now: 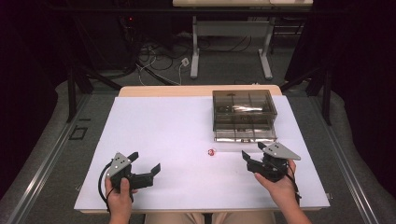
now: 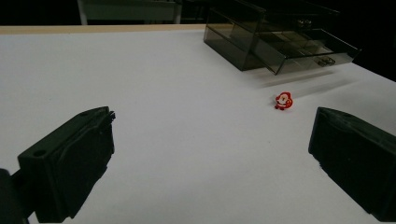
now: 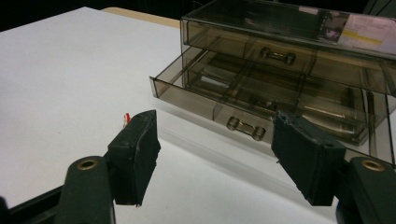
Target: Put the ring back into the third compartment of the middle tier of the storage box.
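High view: small red Santa figure on white bench, before smoked drawer box, lower drawer out. Left hand-held gripper released, empty; right hand-held gripper released, empty, beside figure.

The white table top lay bare across its left and middle, giving open passage from the left gripper toward the far edge. On the right stood a smoky drawer box, its lower drawer pulled out toward the person and narrowing the room ahead of the right gripper. A small red figure lay alone between the grippers, just short of the drawer front, with free surface all round it.
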